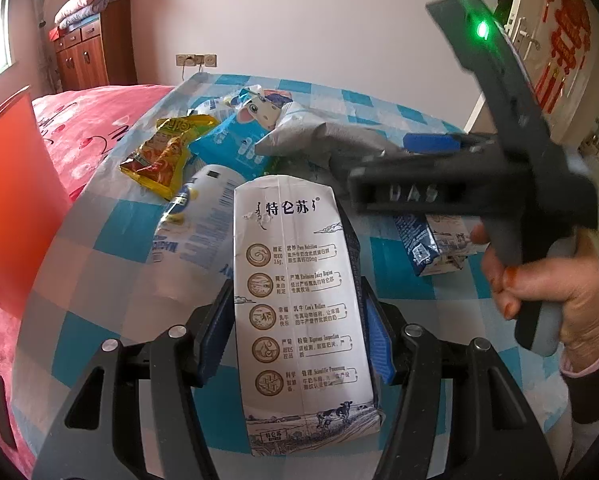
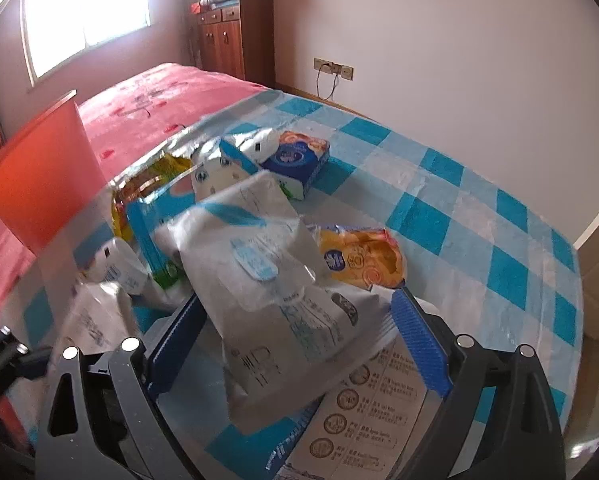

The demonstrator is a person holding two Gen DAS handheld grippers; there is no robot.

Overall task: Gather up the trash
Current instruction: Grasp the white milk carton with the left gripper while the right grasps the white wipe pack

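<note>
In the left wrist view my left gripper [image 1: 297,300] is shut on a white milk carton [image 1: 299,300], its blue pads pressing both sides, and the carton stands upright above the checked table [image 1: 99,344]. That carton [image 2: 367,412] shows low in the right wrist view. My right gripper [image 2: 297,300] is open around a crumpled silver-white pouch [image 2: 267,280] that leans on the trash pile; the right pad [image 2: 419,344] meets its crimped edge and a gap shows at the left pad. A hand [image 1: 539,288] holds the right gripper [image 1: 383,148] over the pouch [image 1: 319,136].
An orange-red bin [image 2: 43,184] stands left of the table by the pink bed [image 2: 159,100]. On the cloth lie a yellow snack wrapper [image 1: 159,156], a blue cow-print pack [image 1: 239,132], a white wrapper [image 1: 195,224], a dark blue carton [image 1: 431,244], a blue biscuit box [image 2: 295,160] and a yellow snack bag [image 2: 363,256].
</note>
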